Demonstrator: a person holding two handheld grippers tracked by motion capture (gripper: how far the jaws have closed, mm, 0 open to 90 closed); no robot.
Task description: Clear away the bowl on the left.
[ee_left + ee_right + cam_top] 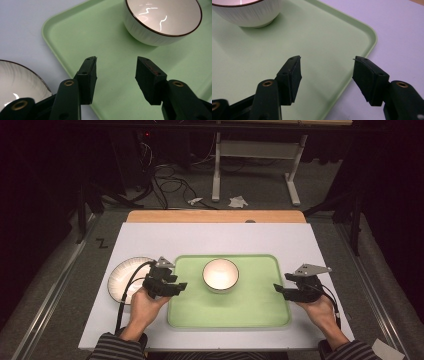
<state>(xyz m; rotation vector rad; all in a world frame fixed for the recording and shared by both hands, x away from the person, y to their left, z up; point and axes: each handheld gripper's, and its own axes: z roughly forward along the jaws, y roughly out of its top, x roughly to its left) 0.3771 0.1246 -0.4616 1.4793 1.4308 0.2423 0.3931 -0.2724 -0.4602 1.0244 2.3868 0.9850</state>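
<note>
I see both tools spread wide, empty: left tool over the green tray's left rim, hiding part of the plate; right tool at its right rim. Bowl sits mid-tray toward the worktop's far edge.

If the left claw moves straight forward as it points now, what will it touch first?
Probably the flat pale green plastic tray, since the open left claw points down over it. The white ribbed bowl with dark rim lies farther ahead, slightly right.
</note>
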